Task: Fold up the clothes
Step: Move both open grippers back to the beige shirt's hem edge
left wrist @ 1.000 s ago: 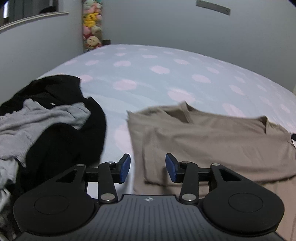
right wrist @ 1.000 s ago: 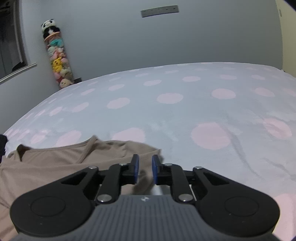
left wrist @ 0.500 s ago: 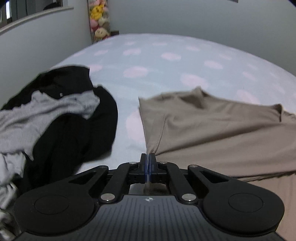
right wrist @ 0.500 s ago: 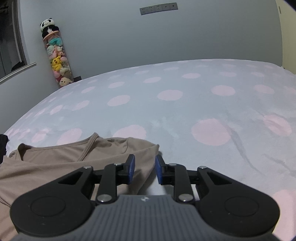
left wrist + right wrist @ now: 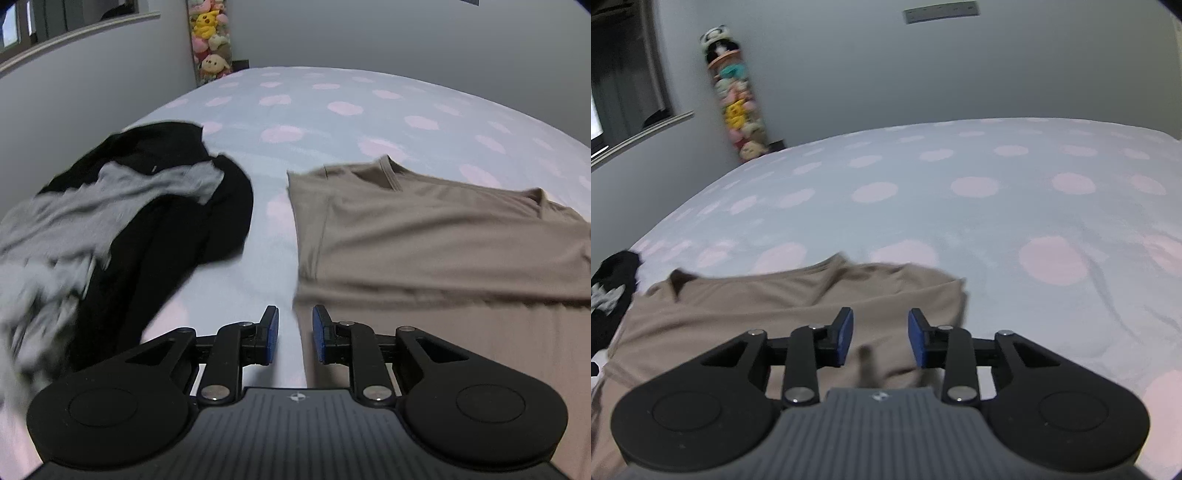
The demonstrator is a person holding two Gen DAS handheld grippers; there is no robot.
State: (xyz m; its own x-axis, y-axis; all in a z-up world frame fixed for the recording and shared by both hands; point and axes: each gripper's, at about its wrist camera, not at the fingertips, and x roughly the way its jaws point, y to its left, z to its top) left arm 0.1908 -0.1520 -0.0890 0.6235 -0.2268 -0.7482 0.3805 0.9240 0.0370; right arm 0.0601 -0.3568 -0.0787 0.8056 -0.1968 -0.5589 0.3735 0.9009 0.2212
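A tan shirt [image 5: 424, 236] lies spread flat on the spotted bed, its sleeves folded in over the body. My left gripper [image 5: 294, 334] hovers at the shirt's left edge; its jaws are opening and nothing is pressed between the blue pads. In the right wrist view the same tan shirt [image 5: 783, 306] lies under my right gripper [image 5: 881, 338], near the shirt's right edge. Those jaws are opening too, with only flat cloth showing below the gap.
A heap of black and grey clothes [image 5: 122, 221] sits on the bed to the left of the shirt. The pale blue bedspread with pink dots [image 5: 997, 206] stretches far behind and to the right. A tall tube of plush toys [image 5: 737, 107] stands in the corner.
The left gripper closed at the shirt's left edge, then parted again and shifted left. The right gripper's jaws widened step by step and it drew back a little from the shirt's right edge.
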